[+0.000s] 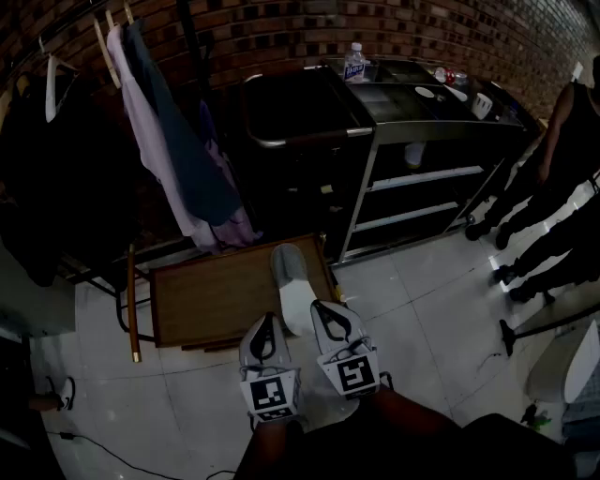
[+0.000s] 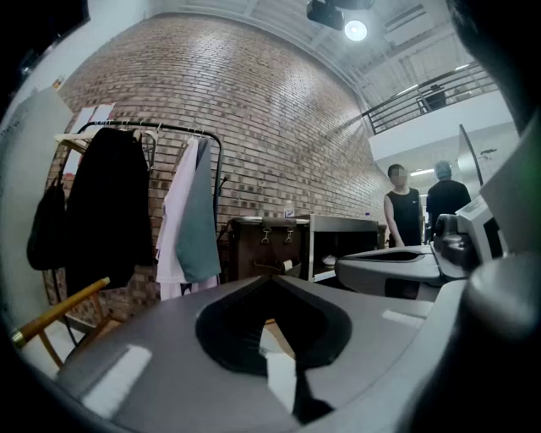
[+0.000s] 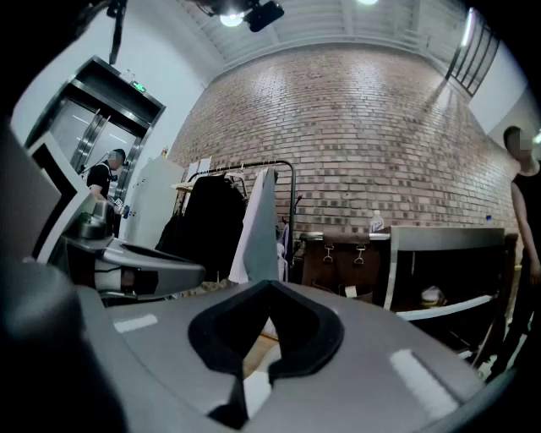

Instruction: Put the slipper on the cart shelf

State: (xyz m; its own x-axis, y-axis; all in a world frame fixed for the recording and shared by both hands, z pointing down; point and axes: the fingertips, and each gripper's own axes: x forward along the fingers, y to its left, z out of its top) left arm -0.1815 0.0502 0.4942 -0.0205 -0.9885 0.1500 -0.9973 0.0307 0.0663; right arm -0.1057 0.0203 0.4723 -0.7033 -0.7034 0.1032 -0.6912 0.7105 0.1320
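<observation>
Brick wall (image 1: 422, 28), hanging garments (image 1: 178, 150), brown wooden surface (image 1: 216, 305), water bottle (image 1: 354, 62), bystanders (image 1: 548, 187) at right.

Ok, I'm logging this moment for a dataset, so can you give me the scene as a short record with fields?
slipper: lying over the low wooden table, just ahead of both grippers
left gripper: jaws together, nothing held
right gripper: jaws together, nothing held
cart: beyond the table, shelves facing this way
cart top: water bottle
</observation>
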